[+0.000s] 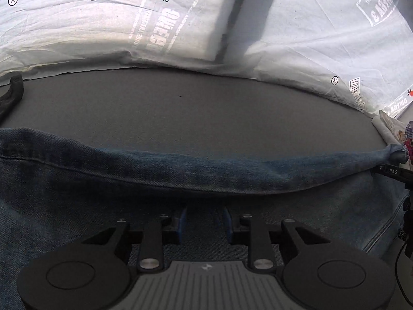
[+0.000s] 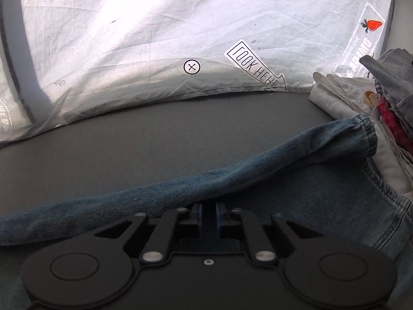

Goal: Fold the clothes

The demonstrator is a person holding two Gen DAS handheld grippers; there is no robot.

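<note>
I pinch the denim jeans (image 2: 232,178) in my right gripper (image 2: 208,218), left gripper (image 1: 202,223) part-open and empty above the denim; next, carry the fold toward twelve o'clock.

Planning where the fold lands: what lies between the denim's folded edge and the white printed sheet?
Only bare grey tabletop between the denim and the white sheet, in both wrist views.

Right gripper (image 2: 208,213) low over the jeans (image 2: 296,180), blue pads pinching a denim fold. Grey mat (image 2: 155,139) beyond, white printed sheet (image 2: 155,25) behind, clothes pile (image 2: 361,98) at right.
</note>
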